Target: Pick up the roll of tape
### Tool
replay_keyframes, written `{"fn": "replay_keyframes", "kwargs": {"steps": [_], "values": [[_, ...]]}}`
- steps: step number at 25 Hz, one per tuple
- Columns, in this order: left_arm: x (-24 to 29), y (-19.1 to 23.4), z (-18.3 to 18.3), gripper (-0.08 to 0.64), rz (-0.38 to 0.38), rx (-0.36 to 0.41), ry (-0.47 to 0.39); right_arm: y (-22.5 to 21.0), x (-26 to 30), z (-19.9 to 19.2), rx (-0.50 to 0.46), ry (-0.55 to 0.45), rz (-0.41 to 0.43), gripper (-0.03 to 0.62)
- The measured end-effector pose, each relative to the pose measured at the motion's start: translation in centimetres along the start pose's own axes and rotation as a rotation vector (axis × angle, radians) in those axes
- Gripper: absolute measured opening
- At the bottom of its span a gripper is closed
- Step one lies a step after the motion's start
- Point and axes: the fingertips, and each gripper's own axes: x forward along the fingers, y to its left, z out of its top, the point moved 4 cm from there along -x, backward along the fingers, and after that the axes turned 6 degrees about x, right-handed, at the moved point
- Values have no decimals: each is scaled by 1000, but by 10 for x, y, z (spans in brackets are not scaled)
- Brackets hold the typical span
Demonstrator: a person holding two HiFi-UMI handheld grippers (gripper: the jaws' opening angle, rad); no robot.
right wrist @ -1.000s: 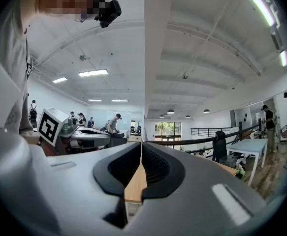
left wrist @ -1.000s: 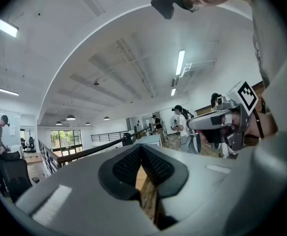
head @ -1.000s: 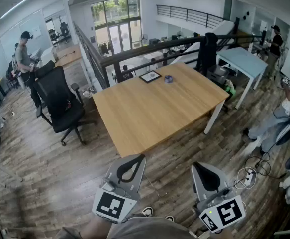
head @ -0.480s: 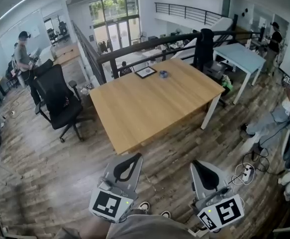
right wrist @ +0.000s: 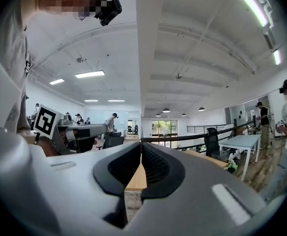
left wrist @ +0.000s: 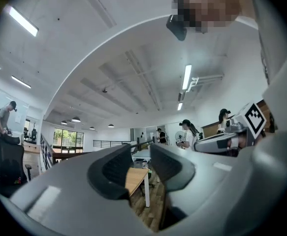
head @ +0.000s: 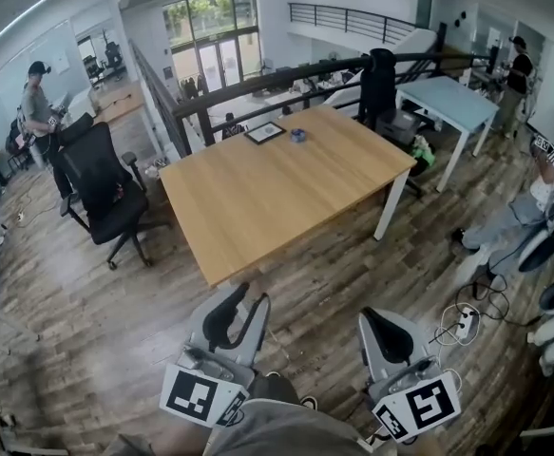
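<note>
Left tongs (head: 248, 294) just opening, empty; right tongs (head: 372, 316) clenched. Roll of tape (head: 297, 135) sits by the bench's (head: 257, 207) far edge, so I'd walk closer first.

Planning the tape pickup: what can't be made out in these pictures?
Head view: the roll of tape near the table's far edge is too small to show how it lies.
Left gripper view: tape hidden; the left gripper, jaws just opening and empty, covers all but a table corner.
Right gripper view: tape hidden behind the right gripper; only a strip of tabletop shows.
</note>
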Motion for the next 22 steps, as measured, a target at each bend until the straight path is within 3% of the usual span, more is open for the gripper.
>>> {"fn": "replay_keyframes", "kwargs": {"steps": [1,4,12,22], "values": [[2,0,2,160,15,4,-7,-4,-3,1,15,-11,-13,18],[10,2,5,216,54,35,-6,-17,-10,3,34,-21,-33,18],[38,15,-12,224,83,15,29,-40,5,-6,16,2,-26,18],[97,48,-41,222,80,8,88,-83,75,-7,11,34,-2,18]]}}
